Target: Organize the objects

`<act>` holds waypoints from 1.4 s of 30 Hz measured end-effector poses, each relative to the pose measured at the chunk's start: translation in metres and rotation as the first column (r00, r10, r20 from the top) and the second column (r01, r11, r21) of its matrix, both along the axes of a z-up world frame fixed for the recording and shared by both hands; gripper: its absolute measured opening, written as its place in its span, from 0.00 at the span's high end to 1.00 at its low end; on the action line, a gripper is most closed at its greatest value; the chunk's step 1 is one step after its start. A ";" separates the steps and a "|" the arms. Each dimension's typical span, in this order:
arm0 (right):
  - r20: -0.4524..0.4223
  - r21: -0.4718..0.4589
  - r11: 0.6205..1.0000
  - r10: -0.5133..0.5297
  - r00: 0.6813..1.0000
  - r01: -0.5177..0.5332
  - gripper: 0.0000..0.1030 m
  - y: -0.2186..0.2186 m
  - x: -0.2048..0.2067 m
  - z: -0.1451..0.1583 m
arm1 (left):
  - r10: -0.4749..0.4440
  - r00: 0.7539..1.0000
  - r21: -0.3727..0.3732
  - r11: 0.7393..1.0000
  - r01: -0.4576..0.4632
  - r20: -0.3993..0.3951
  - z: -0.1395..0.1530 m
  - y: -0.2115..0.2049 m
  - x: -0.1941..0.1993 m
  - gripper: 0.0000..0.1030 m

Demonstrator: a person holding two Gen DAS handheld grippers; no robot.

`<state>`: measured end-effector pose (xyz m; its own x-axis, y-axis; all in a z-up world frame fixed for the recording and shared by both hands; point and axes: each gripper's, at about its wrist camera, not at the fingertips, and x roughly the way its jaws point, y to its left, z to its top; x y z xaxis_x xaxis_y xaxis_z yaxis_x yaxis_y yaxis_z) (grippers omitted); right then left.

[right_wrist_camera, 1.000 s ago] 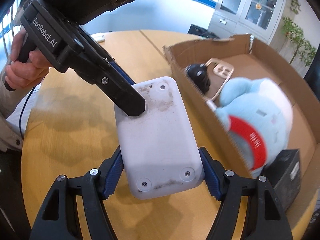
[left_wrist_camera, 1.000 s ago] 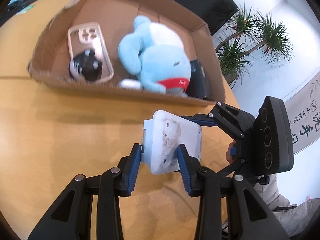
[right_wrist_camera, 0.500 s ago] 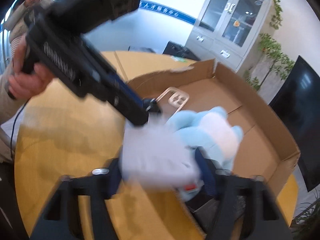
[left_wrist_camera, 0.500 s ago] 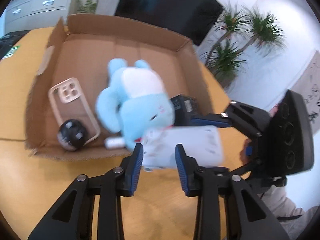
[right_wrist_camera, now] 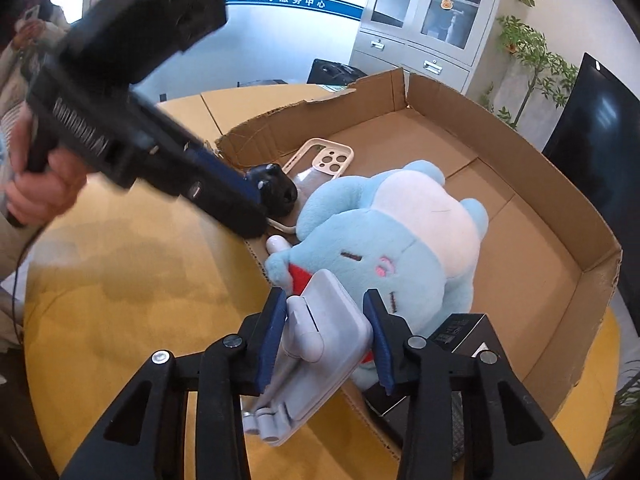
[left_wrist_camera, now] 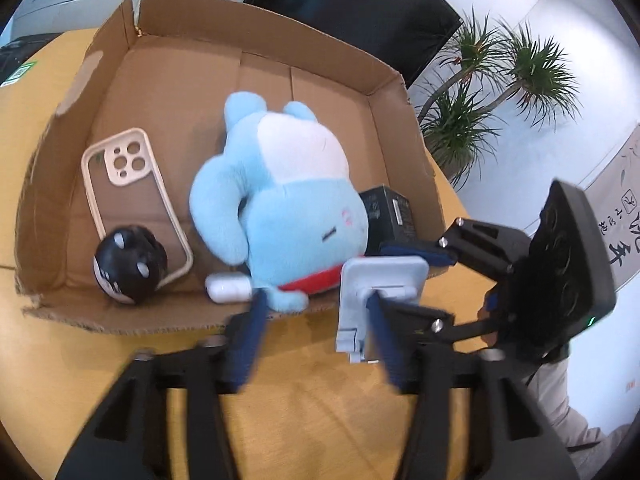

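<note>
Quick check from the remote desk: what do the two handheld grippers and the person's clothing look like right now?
Both are black pistol-grip units. The left gripper and right gripper each have angular black linkage arms with silver screws and ribbed blue finger pads. White lettering runs along the left unit's body, and a thin black cable hangs below the hand holding it. A small green light glows on the right unit. Beige trousers are visible.

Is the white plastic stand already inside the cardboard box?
No. The white plastic stand is above the cardboard box's near wall, in the right tool.

One plush toy [left_wrist_camera: 280,200], one phone case [left_wrist_camera: 132,176], one ball [left_wrist_camera: 128,264].
</note>
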<state>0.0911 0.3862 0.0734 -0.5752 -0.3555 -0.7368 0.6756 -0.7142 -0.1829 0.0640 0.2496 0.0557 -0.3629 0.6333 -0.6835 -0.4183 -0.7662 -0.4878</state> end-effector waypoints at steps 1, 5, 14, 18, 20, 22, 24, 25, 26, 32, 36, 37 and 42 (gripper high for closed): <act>0.005 -0.009 1.000 -0.001 1.000 0.001 0.65 0.001 -0.002 -0.002 | 0.007 1.000 0.000 1.000 -0.007 -0.005 -0.004 0.001 0.004 0.38; 0.017 -0.021 1.000 -0.001 1.000 0.001 0.65 0.002 -0.005 -0.004 | -0.011 1.000 0.031 0.999 0.010 0.011 -0.032 0.008 0.031 0.27; 0.106 -0.118 0.993 0.031 0.994 -0.019 0.65 0.018 -0.022 -0.009 | 0.000 0.998 -0.001 1.000 0.000 0.058 -0.066 0.051 0.045 0.27; 0.134 -0.149 0.989 0.042 0.990 -0.022 0.65 0.024 -0.024 -0.010 | -0.009 0.997 0.000 1.000 0.009 0.075 -0.073 0.061 0.040 0.27; 0.141 -0.157 0.987 0.046 0.989 -0.023 0.65 0.026 -0.023 -0.010 | -0.021 0.995 0.017 1.000 0.020 0.095 -0.076 0.064 0.035 0.41; 0.156 -0.159 0.987 0.053 0.986 -0.028 0.65 0.027 -0.021 -0.013 | -0.031 0.993 0.017 0.999 0.029 0.117 -0.080 0.066 0.032 0.52; 0.170 -0.158 0.987 0.053 0.984 -0.026 0.65 0.027 -0.020 -0.016 | -0.021 0.993 -0.008 1.000 0.022 0.120 -0.082 0.068 0.029 0.69; 0.178 -0.160 0.987 0.051 0.983 -0.023 0.65 0.026 -0.021 -0.018 | -0.022 0.991 -0.013 1.000 0.024 0.130 -0.083 0.069 0.028 0.69; 0.183 -0.164 0.986 0.048 0.982 -0.017 0.65 0.026 -0.021 -0.019 | -0.022 0.990 -0.009 1.000 0.024 0.141 -0.084 0.068 0.028 0.69; 0.182 -0.189 0.982 0.034 0.983 0.001 0.85 0.023 -0.013 -0.012 | -0.030 0.992 -0.002 1.000 0.030 0.119 -0.078 0.064 0.032 0.72; 0.190 -0.179 0.984 0.048 0.981 -0.013 0.88 0.018 -0.008 -0.015 | -0.035 0.994 -0.018 0.999 0.037 0.105 -0.078 0.063 0.039 0.74; 0.181 -0.164 0.986 0.047 0.982 -0.017 0.88 0.016 -0.005 -0.015 | -0.030 0.994 -0.018 0.999 0.032 0.102 -0.078 0.060 0.039 0.74; 0.146 -0.097 0.995 0.018 0.989 -0.004 0.87 0.006 0.003 -0.015 | 0.017 0.993 -0.020 1.000 -0.015 0.115 -0.081 0.047 0.034 0.74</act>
